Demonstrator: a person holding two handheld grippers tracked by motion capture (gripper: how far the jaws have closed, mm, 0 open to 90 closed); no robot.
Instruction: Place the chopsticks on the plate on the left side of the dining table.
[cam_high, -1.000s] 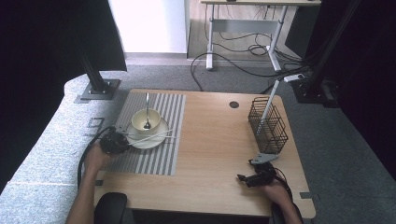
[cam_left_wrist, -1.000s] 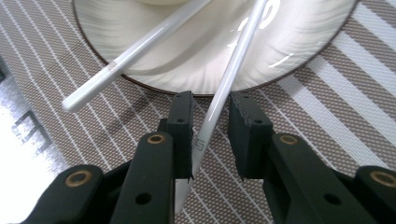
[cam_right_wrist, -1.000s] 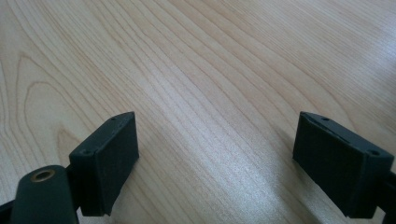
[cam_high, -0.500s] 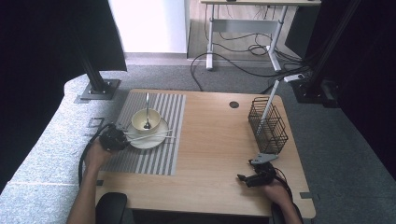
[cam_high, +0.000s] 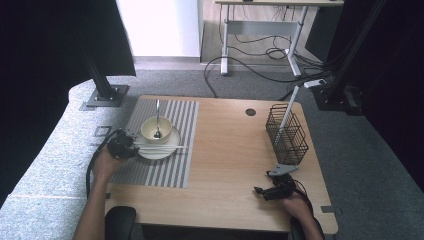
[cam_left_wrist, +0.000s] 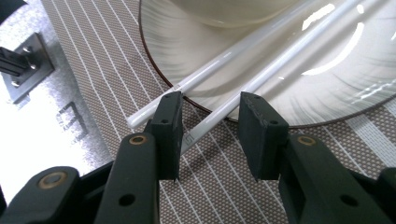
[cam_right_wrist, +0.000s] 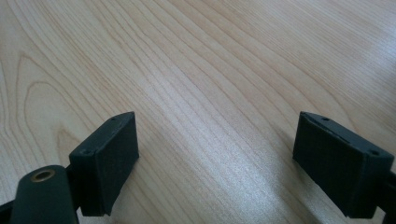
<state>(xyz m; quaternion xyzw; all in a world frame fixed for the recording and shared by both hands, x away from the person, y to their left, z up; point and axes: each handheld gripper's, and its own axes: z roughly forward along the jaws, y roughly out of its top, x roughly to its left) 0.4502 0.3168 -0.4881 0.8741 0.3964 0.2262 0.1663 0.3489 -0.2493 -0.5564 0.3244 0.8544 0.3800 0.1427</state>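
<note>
- In the high view my left gripper (cam_high: 121, 146) sits at the left-centre of the frame, at the left rim of the white plate (cam_high: 167, 148), with the chopsticks (cam_high: 161, 147) lying across the plate's near side below the bowl (cam_high: 156, 131).
- My left gripper view shows what that view cannot: my jaws have just been opening, and now stand partly apart with the end of one chopstick (cam_left_wrist: 212, 122) passing between them, neither pad pressing on it. The second chopstick (cam_left_wrist: 196, 83) runs just beside the left jaw, upper left of it. Both lean over the plate's rim (cam_left_wrist: 187, 100) onto the striped placemat (cam_left_wrist: 93, 70).
- The high view alone shows the spoon (cam_high: 157, 117) standing in the bowl.
- My right gripper (cam_high: 272, 191) rests at the lower right of the high view; in my right gripper view its jaws stand wide apart over bare wood (cam_right_wrist: 196, 93), holding nothing.
- The wooden table (cam_high: 230, 150) carries a black wire basket (cam_high: 287, 135) at the right of the frame, with a white stick (cam_high: 286, 112) upright in it.
- Around the table lies grey carpet (cam_high: 350, 150); cables (cam_high: 260, 55) trail under a desk at the top of the frame.
</note>
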